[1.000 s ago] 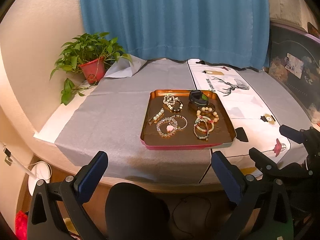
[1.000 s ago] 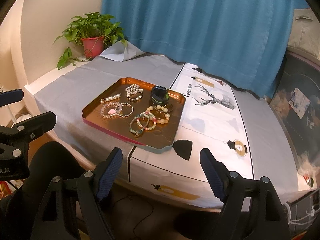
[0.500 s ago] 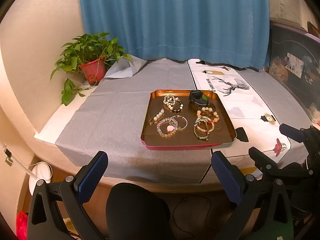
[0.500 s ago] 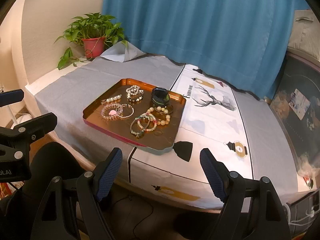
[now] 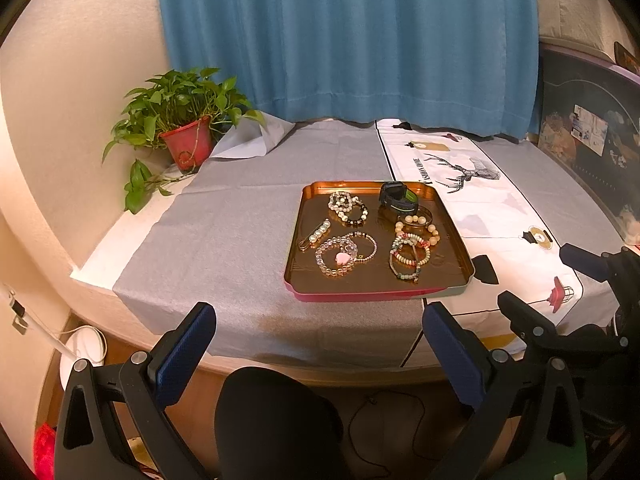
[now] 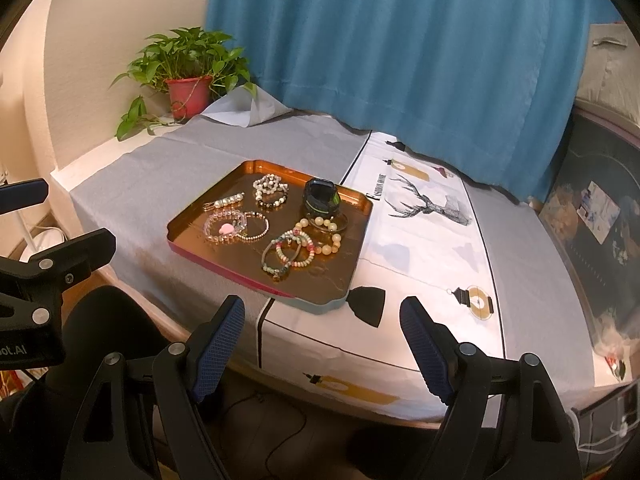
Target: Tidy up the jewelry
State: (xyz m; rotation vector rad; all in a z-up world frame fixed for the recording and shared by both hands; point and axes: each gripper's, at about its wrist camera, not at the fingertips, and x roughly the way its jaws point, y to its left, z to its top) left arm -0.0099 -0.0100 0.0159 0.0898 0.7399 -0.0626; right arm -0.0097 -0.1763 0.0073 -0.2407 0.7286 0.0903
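Both held low, off the near edge of the worktop (image 5: pixel 240 240), wide apart and gripping nothing: left hand-held gripper (image 5: pixel 320 344), right hand-held gripper (image 6: pixel 322 336). Ahead of both, all the jewelry lying in one copper tray (image 5: pixel 456 240) — in front of and slightly right of the left one, in front of and left of the right one.

Fits a tray waiting to be sorted, or one just filled; cannot tell which. For any pick here: come down from above, close on a single strand, avoid the overlapping loops.

Counted: about seven bead bracelets (image 5: pixel 336 256) — some overlap, so not certain; one pearl hair clip (image 5: pixel 316 234); one dark watch (image 5: pixel 396 198); one tray.
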